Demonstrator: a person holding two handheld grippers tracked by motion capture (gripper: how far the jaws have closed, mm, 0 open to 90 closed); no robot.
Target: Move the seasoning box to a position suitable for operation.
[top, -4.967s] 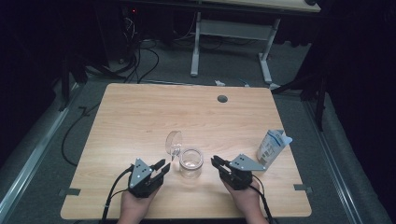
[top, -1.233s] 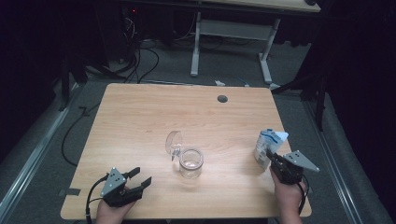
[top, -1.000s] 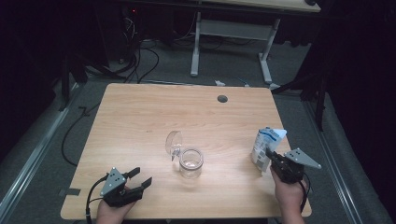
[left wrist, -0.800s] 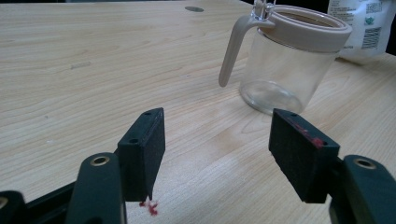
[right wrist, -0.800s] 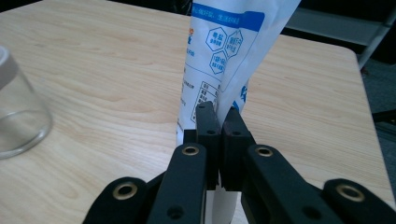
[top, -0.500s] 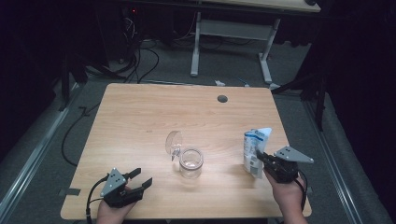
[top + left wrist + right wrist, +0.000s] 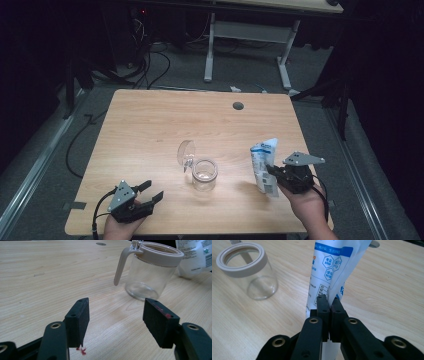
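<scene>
A clear glass jar (image 7: 204, 175) with a beige rim and its hinged lid (image 7: 186, 152) swung open stands near the table's front middle; it also shows in the left gripper view (image 7: 150, 272) and the right gripper view (image 7: 252, 272). My right gripper (image 7: 272, 172) is shut on the edge of a white and blue pouch (image 7: 263, 162), holding it upright just right of the jar. In the right gripper view the jaws pinch the pouch (image 7: 332, 270) flat. My left gripper (image 7: 150, 192) rests open at the front left, with nothing between its fingers (image 7: 80, 320).
The wooden table (image 7: 150, 125) has a cable hole (image 7: 238, 105) at the back. A desk frame (image 7: 250, 45) and cables (image 7: 145, 55) lie on the floor beyond. The table's front edge runs just under both hands.
The right gripper has carried the pouch left and up, from the table's right edge toward the jar, and stood it more upright. The left gripper has stayed in place.
</scene>
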